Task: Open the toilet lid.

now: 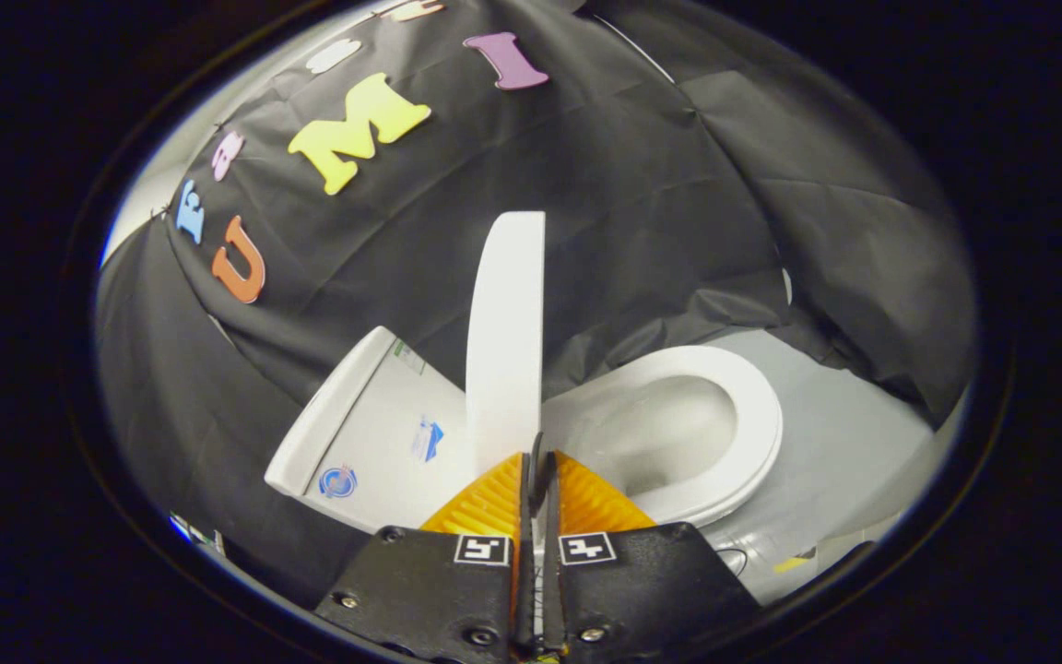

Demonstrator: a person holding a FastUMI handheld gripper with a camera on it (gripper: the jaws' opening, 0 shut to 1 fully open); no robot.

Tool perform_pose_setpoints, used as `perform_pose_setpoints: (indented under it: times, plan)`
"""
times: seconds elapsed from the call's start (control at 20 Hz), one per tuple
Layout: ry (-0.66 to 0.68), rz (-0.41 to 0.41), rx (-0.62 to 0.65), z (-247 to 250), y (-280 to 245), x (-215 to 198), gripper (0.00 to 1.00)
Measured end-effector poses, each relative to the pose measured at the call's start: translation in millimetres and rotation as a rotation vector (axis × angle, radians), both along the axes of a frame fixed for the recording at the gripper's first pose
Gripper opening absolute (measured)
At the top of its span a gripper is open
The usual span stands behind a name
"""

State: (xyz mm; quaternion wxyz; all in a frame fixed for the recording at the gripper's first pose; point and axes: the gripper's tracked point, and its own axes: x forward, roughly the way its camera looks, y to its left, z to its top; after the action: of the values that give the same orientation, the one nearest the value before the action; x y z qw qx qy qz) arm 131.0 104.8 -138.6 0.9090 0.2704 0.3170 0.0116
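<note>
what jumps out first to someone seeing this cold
The white lid stands raised on edge just ahead of the tool, whose orange fingers close on its near edge. Beside it on one side lies the open seat and bowl, on the other the tank.

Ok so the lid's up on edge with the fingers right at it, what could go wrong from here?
1. The lid stands upright, its edge by the gripper; the orange fingers look nearly closed with little or nothing between them, so it may be unsupported and could drop onto the seat.
2. Pushed on, it could knock the tank behind it.
3. Whether the fingers actually pinch the edge can't be told.
</note>
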Motion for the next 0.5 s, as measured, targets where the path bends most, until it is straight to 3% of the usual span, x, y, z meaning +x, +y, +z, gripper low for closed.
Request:
perform_pose_setpoints:
  times: [0.5]
  plan:
    - [-0.048,0.085,-0.097,30,53,9,0.08]
